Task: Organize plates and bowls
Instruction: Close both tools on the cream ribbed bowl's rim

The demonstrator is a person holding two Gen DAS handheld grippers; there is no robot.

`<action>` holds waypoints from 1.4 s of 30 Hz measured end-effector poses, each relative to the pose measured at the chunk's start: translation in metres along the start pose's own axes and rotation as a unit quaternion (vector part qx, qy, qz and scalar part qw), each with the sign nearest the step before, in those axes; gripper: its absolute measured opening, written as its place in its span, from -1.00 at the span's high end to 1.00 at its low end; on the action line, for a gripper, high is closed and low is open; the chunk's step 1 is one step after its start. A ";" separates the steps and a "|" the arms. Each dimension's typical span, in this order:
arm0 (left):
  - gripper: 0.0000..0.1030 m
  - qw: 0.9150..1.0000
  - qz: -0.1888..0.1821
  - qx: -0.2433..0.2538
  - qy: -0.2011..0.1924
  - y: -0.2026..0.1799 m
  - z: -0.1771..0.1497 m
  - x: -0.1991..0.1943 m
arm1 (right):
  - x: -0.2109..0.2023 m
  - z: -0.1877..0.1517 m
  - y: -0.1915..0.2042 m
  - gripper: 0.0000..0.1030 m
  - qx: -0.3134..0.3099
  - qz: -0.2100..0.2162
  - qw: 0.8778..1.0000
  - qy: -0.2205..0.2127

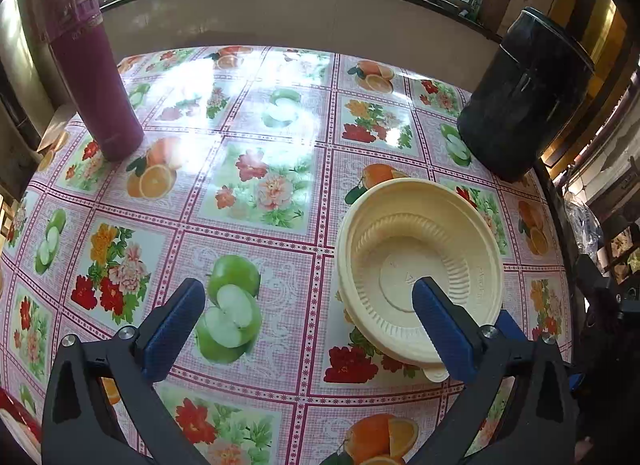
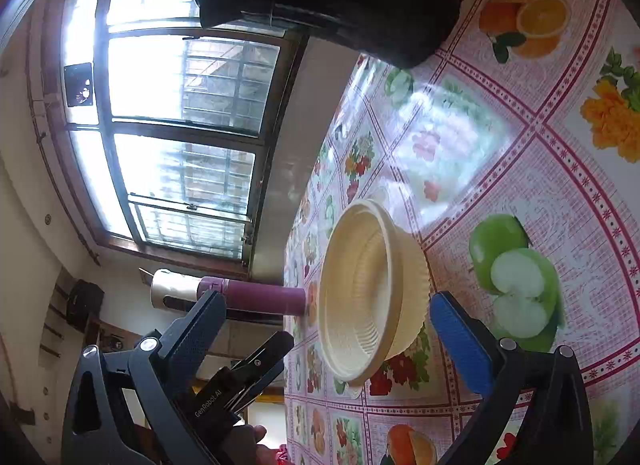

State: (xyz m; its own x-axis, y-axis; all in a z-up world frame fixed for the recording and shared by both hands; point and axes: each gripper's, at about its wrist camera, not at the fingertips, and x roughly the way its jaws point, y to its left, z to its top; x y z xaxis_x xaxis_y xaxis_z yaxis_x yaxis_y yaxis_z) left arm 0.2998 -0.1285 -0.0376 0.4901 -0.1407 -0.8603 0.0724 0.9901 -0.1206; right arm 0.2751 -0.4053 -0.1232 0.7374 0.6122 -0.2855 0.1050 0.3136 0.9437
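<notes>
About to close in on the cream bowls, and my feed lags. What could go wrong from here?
1. The stacked bowls look thin and light; with the right gripper rolled sideways, a rim pinch may tip or split the stack.
2. The left gripper hangs open with one finger over the bowl; a drop could knock it.
3. The black container stands close behind, so a push might hit it.

Cream ribbed bowl (image 1: 420, 261) upright, nested on plate (image 1: 434, 373), on tablecloth.
</notes>
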 end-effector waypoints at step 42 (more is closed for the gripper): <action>0.70 0.996 -0.077 -0.027 0.048 -0.004 0.000 0.033 | 0.015 -0.009 0.007 0.38 -0.079 -0.147 0.984 -0.063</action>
State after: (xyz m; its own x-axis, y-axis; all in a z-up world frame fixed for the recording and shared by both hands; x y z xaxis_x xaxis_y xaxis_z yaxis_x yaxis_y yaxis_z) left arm 0.3156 -0.1370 -0.0656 0.3914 -0.2923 -0.8726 0.0917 0.9559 -0.2791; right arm 0.2809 -0.3875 -0.1218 0.7690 0.3857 -0.5098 0.2288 0.5786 0.7829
